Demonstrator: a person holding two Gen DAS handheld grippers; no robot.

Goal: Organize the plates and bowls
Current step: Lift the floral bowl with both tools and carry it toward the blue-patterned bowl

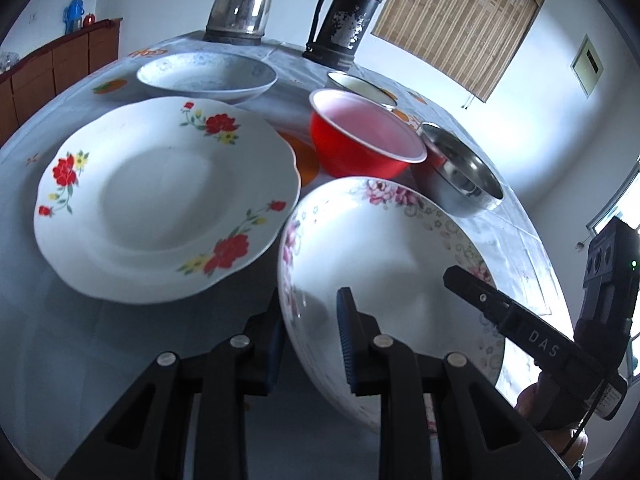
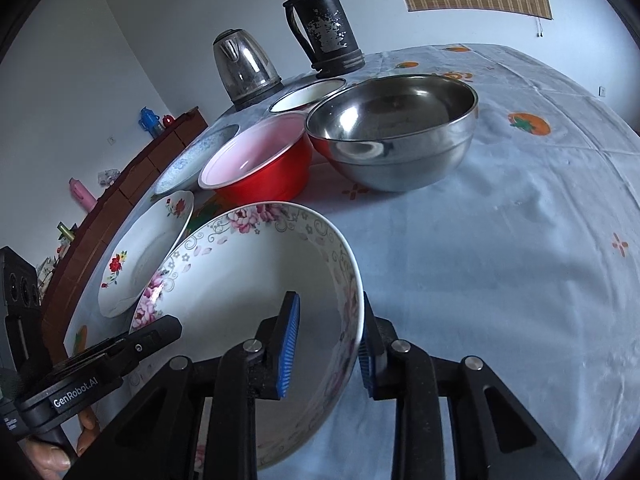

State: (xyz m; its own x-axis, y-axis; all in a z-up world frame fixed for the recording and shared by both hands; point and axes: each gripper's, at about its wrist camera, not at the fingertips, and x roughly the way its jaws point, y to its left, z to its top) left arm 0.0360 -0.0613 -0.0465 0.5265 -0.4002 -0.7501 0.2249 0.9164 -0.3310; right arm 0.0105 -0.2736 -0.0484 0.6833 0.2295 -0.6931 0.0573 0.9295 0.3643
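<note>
Left wrist: both jaws pinching pink-flowered bowl [image 1: 384, 256] rim; red-flowered plate [image 1: 160, 196], red bowl [image 1: 360, 136] alongside.

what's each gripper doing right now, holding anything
Left gripper: shut on the rim of the pink-flowered bowl, one finger inside, one outside.
Right gripper: shut on the opposite rim of the same bowl.

Left wrist view: looks from low over its own black fingers, very near the pink-flowered white bowl [image 1: 384, 264], facing the steel electric kettle [image 1: 241, 2] and the wall.
Right wrist view: looks from the opposite rim of this bowl [image 2: 256, 276], also very near, tilted.
Shared part: bowl, shiny steel bowl [image 1: 464, 168] [image 2: 394, 132], kettle [image 2: 244, 66].
</note>
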